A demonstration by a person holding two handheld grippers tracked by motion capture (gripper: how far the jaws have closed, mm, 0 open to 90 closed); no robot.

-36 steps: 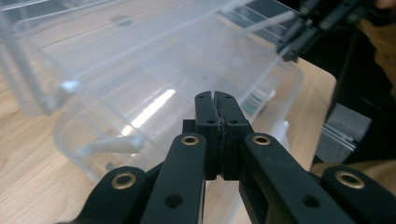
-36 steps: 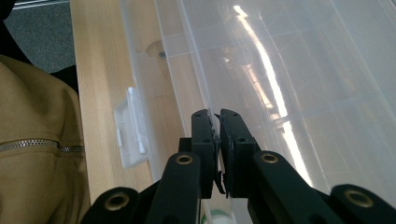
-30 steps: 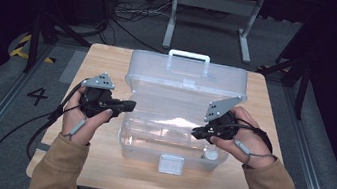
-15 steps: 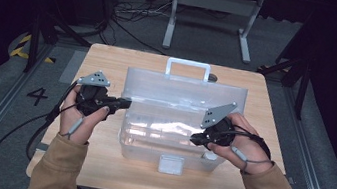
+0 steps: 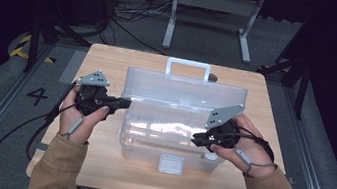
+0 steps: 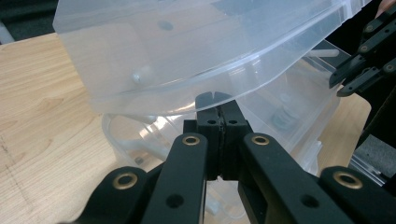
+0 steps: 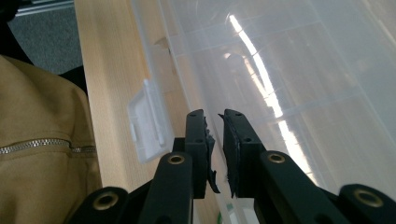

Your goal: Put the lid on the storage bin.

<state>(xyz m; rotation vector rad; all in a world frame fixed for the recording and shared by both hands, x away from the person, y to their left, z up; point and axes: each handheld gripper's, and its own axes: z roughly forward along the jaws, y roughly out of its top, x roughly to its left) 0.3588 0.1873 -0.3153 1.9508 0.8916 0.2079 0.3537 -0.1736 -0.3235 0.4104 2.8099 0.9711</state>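
**Lid nearly down, right jaws easing off**

The lid [image 5: 184,91] of my clear plastic box [image 5: 169,140] now sits lower than a second ago, tilted over the tub in the middle of the desk [image 5: 111,60]. My left hand-held gripper [image 5: 122,102] is pressed together at the lid's left edge, under its rim. My right hand-held gripper [image 5: 196,138] has just been opening; a narrow gap shows, nothing between the jaws. I judge closing is almost done; the front latch [image 5: 170,164] remains.

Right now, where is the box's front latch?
In the high view the white latch sits at the middle of the clear plastic box's near wall, facing the person, between the two hands and nearer the right gripper.
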